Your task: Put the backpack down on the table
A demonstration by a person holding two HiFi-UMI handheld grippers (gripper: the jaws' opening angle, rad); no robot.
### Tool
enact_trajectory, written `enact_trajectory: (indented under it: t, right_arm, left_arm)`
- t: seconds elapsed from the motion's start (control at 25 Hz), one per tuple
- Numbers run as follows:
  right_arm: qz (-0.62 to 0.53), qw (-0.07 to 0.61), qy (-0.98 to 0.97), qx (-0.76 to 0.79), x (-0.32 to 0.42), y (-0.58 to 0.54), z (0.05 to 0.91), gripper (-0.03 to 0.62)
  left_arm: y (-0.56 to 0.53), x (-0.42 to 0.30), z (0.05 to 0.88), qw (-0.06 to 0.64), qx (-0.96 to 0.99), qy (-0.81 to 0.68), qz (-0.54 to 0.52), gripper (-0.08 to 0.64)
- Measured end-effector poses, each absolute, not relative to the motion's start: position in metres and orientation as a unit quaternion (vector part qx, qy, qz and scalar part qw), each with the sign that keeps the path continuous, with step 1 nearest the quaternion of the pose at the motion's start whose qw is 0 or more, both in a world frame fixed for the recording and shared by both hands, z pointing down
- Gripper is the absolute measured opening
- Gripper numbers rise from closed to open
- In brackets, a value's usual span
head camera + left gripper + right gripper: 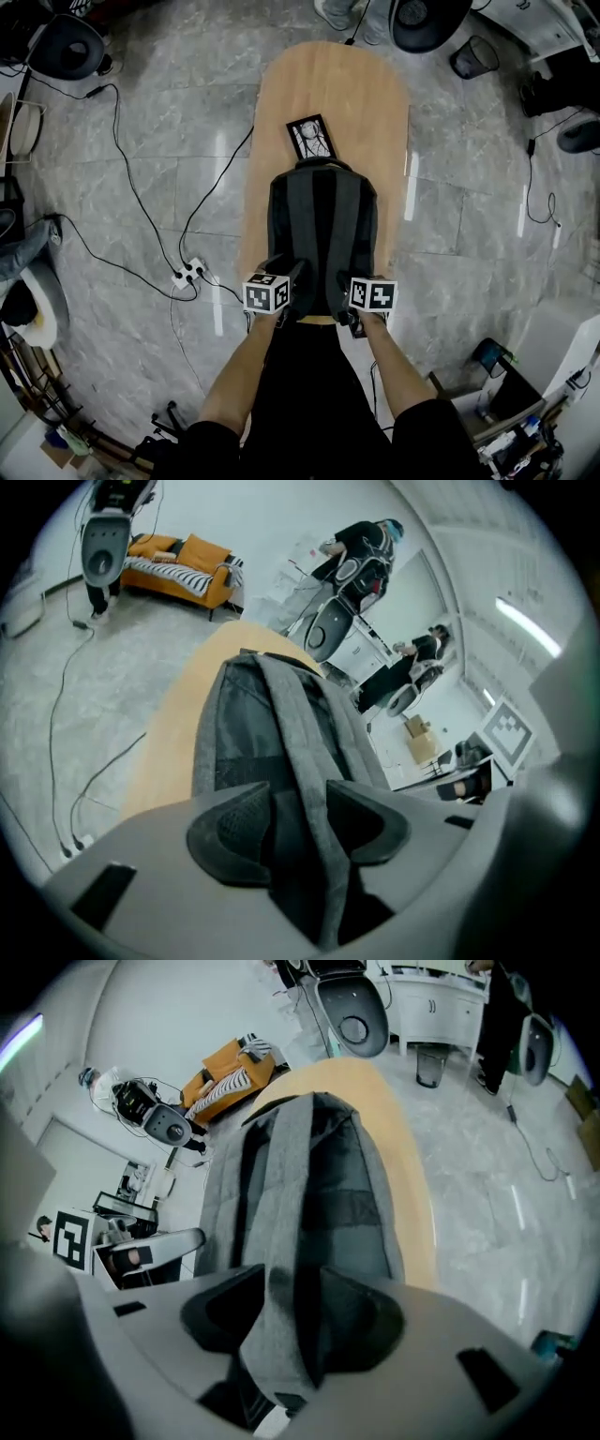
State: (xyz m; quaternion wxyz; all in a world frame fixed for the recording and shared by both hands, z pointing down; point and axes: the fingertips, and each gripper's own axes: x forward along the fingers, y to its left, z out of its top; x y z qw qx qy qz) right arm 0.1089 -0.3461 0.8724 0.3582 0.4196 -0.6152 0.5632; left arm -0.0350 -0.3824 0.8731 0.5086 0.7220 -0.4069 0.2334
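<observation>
A dark grey backpack [322, 234] lies flat along the oval wooden table [328, 84], its top toward the far end. My left gripper [296, 274] is at the pack's near left corner. In the left gripper view a grey shoulder strap [305, 752] runs between the jaws of the left gripper [298, 822], with gaps showing beside both pads. My right gripper [345, 283] is at the near right corner. In the right gripper view the other strap [281, 1232] passes loosely through the right gripper [292, 1309]. Both stand open.
A black-framed picture [311, 138] lies on the table just beyond the backpack. A power strip [190, 273] and cables trail over the marble floor at the left. A wire bin [473, 58] and office chairs stand at the far end.
</observation>
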Motion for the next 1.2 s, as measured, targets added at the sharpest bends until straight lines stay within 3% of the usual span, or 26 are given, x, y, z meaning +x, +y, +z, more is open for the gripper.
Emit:
enact_trajectory:
  t: [0.24,0.44,0.6,0.88,1.2]
  right_arm:
    - [0.551,0.307,-0.628,0.455,0.123,-0.328,0.844,0.165]
    - [0.533,0.213,-0.673,0.467,0.124,-0.324,0.79,0.059]
    - [0.52,0.157,-0.708,0.452,0.115,-0.313,0.736,0.014]
    - [0.415,0.092,-0.77,0.476,0.103,-0.298,0.645,0.011]
    - [0.238,0.086,-0.81,0.529,0.097,-0.243,0.564,0.011]
  left_arm:
    - [-0.362,-0.06,0.848,0.492,0.717,-0.445,0.214,0.192]
    - [-0.336,-0.06,0.79,0.439,0.749,-0.462,0.182,0.074]
    - [-0.312,-0.042,0.73,0.37,0.784,-0.465,0.178,0.032]
    - [-0.286,-0.012,0.638,0.266,0.823,-0.473,0.169,0.017]
    - [-0.235,-0.008,0.578,0.227,0.836,-0.48,0.137,0.017]
